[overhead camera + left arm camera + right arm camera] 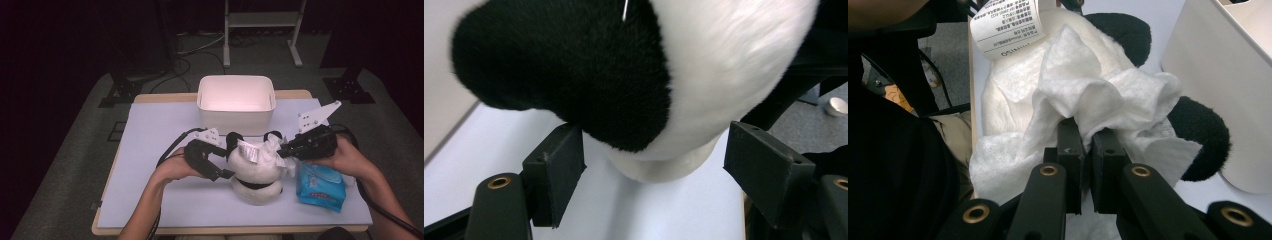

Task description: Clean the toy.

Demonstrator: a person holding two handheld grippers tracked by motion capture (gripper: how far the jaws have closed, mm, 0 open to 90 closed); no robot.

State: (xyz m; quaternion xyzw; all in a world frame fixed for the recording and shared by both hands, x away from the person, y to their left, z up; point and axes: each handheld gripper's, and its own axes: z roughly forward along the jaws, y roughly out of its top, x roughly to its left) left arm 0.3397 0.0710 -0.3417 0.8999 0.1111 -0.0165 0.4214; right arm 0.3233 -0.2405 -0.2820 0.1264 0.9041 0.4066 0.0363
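The black-and-white plush panda (256,172) sits upright before the white plastic bin (236,98); its face is hidden. The left gripper (226,167) gapes wide around it. The right gripper (1087,131) pinches a white wipe (1108,97) against its head.

Bare forearms, no sleeves. Both grippers black: left gripper (226,167), right gripper (281,151). Blocky black pads (555,172), brass-ringed pivots, grey three-cornered plates on top, black cables trailing.
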